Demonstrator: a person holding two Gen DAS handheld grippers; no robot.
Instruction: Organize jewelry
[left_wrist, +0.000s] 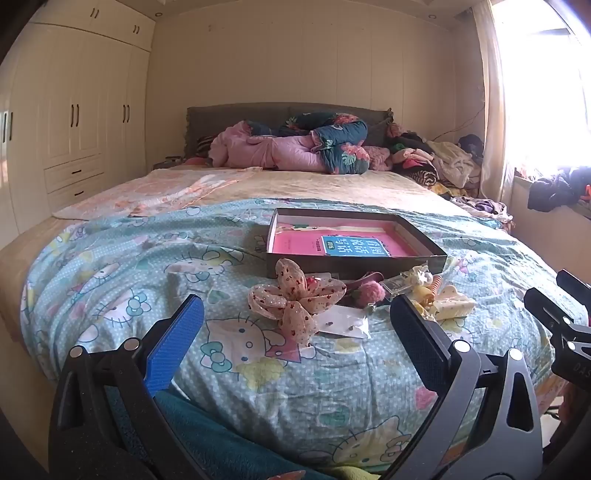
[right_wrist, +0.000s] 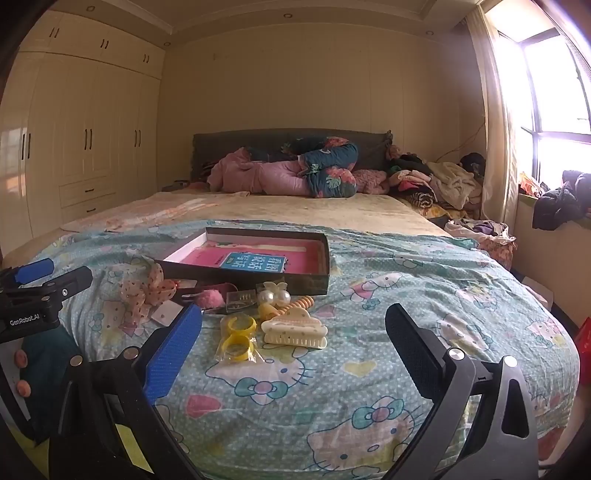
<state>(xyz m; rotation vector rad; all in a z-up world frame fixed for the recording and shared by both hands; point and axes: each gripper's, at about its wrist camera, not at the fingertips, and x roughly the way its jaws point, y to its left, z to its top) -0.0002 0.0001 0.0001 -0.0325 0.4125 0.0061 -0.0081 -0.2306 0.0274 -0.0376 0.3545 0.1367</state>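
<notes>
A shallow dark box with a pink book inside lies on the bed. In front of it lie hair accessories: a dotted fabric bow, a pink pompom, an earring card, pearl clips, yellow rings in a bag and a cream claw clip. My left gripper is open and empty just before the bow. My right gripper is open and empty around the claw clip's near side, above the bedding.
The Hello Kitty duvet covers the near bed. Rolled quilts and a clothes pile lie at the headboard. Wardrobes stand left, a window sill with dark clothes right. The other gripper shows at each view's edge.
</notes>
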